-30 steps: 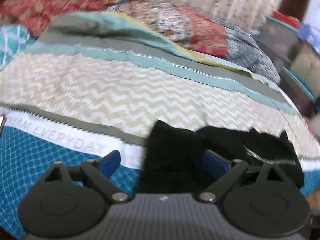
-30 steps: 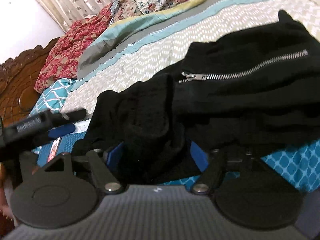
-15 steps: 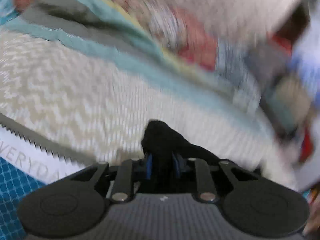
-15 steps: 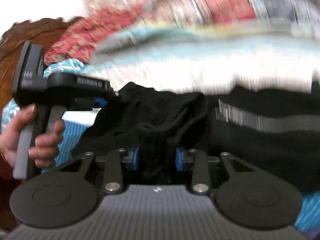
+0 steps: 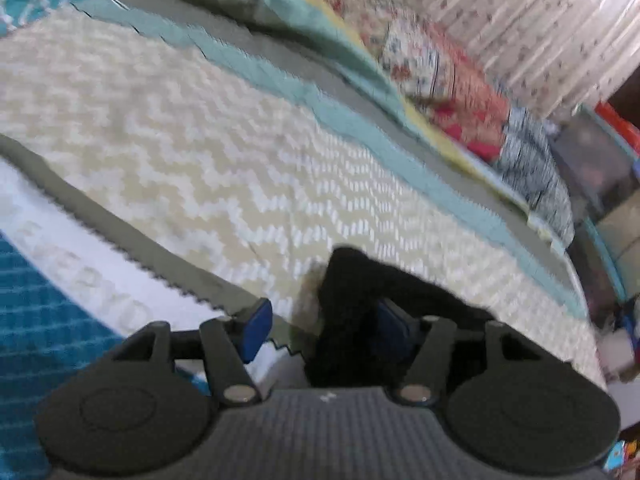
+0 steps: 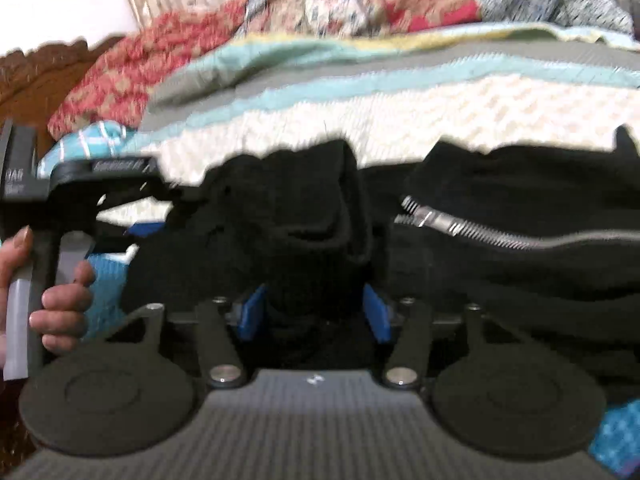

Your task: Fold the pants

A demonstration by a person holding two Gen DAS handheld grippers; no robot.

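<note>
Left wrist view: the left gripper (image 5: 320, 320) points down at the bed (image 5: 192, 152). Half a second ago its jaws were pinched tight on a fold of the black pants (image 5: 360, 280); now they are opening, with a clear gap beside the left pad (image 5: 256, 326). The cloth lies only against the right pad, which it half hides, so the grip looks released. A second ago the jaws stood wide with the pants beside them, so this hand has closed on the cloth, shifted it and is letting go. The pants edge rests on the chevron band of the cover, just past the grey stripe.

Right wrist view: the right gripper (image 6: 314, 312) has also loosened. Its jaws, clamped on a bunched ridge of pants (image 6: 288, 216) half a second ago, are opening. Black cloth fills the space between the blue pads (image 6: 252, 312), but blur hides whether they press on it. The zip (image 6: 480, 232) lies to the right, on a thicker, layered part of the garment. At left, the person's hand (image 6: 56, 280) holds the other gripper's handle, its tip at the pants' far edge.

Both hands releasing together suggests one fold has just been laid down. The pants sit in a heap near the bed's edge and look lumpy, so smoothing or a further fold probably remains.
</note>
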